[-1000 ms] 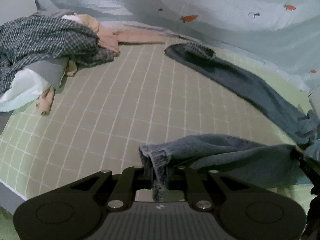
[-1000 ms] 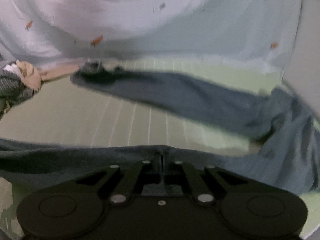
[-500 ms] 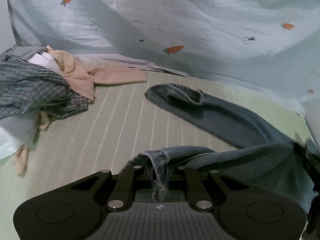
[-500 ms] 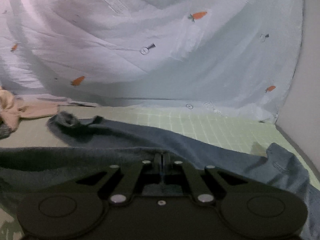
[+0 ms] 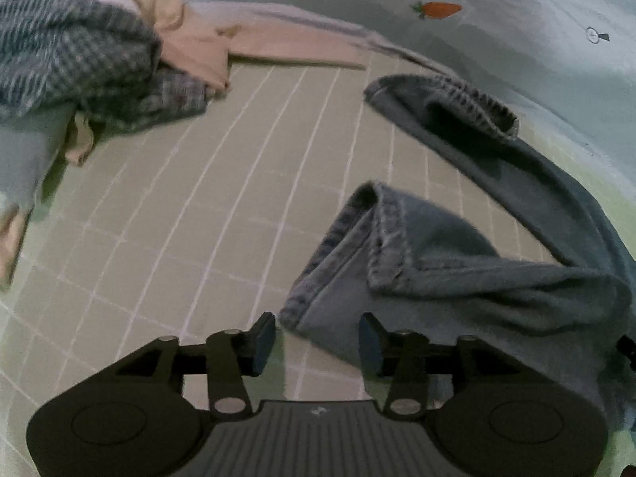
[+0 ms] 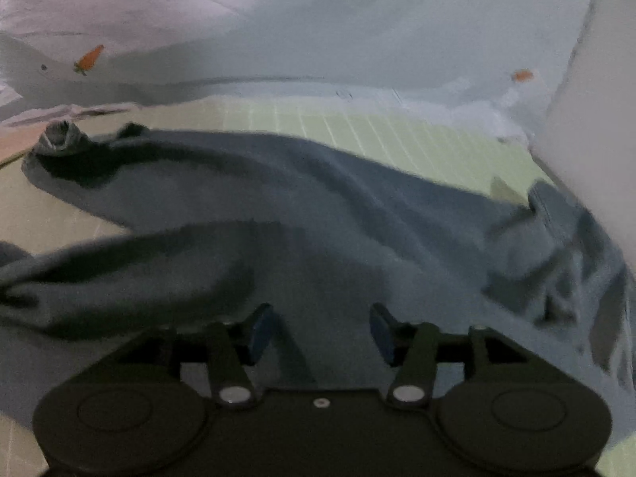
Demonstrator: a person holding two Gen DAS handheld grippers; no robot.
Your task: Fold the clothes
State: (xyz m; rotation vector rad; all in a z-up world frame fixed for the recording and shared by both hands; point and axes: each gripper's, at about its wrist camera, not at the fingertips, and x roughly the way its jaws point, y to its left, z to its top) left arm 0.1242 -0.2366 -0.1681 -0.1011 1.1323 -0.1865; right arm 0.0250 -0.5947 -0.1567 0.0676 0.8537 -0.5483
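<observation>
A pair of blue jeans (image 5: 457,262) lies on the green checked bed sheet (image 5: 198,214). One leg's hem is folded over just beyond my left gripper (image 5: 316,342), which is open with nothing between its fingers. The other leg (image 5: 516,159) stretches away to the far cuff. In the right wrist view the jeans (image 6: 318,206) spread across the sheet, both legs running left. My right gripper (image 6: 318,334) hangs open just above the denim, holding nothing.
A heap of clothes with a checked garment (image 5: 75,59) and a beige garment (image 5: 206,47) sits at the far left. A pale blue quilt with carrot prints (image 5: 477,8) bunches along the back. A white wall (image 6: 588,99) rises at the right.
Both grippers have opened and let go of the jeans. The leg hem dropped onto the sheet in front of the left gripper, and the denim now lies flat under the right one.
</observation>
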